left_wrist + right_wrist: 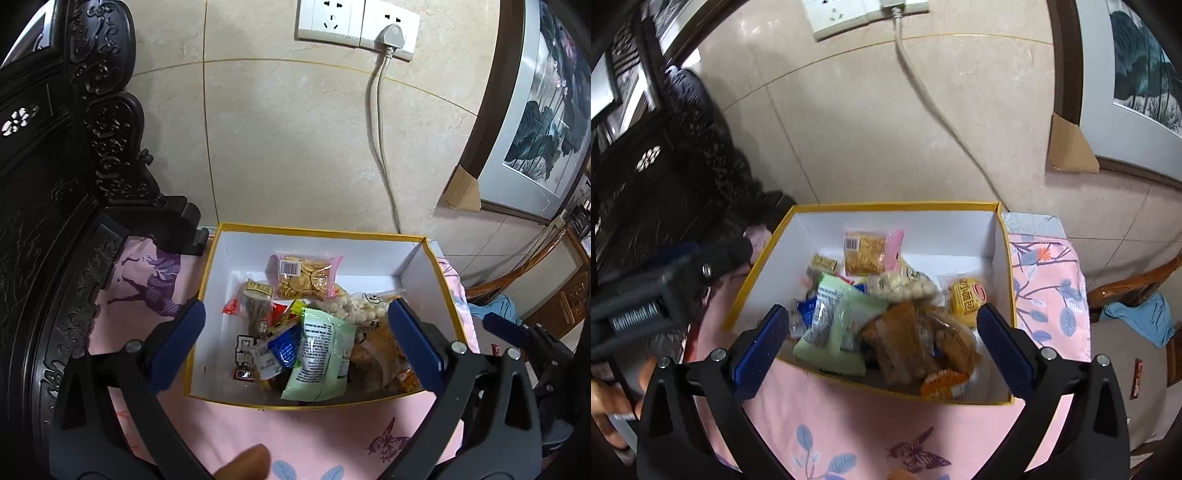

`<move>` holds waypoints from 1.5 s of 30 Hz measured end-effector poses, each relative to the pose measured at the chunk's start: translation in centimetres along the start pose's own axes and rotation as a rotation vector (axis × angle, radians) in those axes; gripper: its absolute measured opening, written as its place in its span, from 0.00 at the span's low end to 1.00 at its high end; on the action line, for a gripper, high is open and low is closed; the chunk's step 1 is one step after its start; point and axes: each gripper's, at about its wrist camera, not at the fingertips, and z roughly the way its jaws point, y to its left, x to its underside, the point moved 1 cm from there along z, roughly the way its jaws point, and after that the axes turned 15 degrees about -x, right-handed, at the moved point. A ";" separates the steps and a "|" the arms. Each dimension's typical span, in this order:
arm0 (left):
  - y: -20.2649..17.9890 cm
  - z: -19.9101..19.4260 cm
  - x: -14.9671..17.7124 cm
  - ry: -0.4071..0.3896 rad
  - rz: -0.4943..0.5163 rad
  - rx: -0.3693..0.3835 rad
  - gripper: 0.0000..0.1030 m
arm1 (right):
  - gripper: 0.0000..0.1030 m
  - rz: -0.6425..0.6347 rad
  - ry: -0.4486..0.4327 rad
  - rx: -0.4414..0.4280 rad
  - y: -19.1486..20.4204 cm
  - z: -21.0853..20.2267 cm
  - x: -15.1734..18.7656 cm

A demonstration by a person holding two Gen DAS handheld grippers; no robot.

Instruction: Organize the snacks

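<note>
Pink cloth [236,428] covers the table, and on it sits my yellow-edged box [325,230] with the snacks already piled inside. Looks like I'm between picks: left gripper [295,343] and right gripper [882,347] both hover spread wide, empty. Next I'd grab the green packet [321,354], lying long axis front-to-back, top end leaning toward the wall.
</note>
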 end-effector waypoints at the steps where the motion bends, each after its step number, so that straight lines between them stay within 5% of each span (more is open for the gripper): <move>1: 0.0 -0.1 0.1 -0.001 0.005 -0.006 0.98 | 0.99 -0.017 0.005 0.030 0.2 -0.1 0.3; 45: 0.9 -1.2 0.8 -0.006 0.025 -0.028 0.98 | 0.99 -0.011 0.026 0.073 0.7 -1.1 1.4</move>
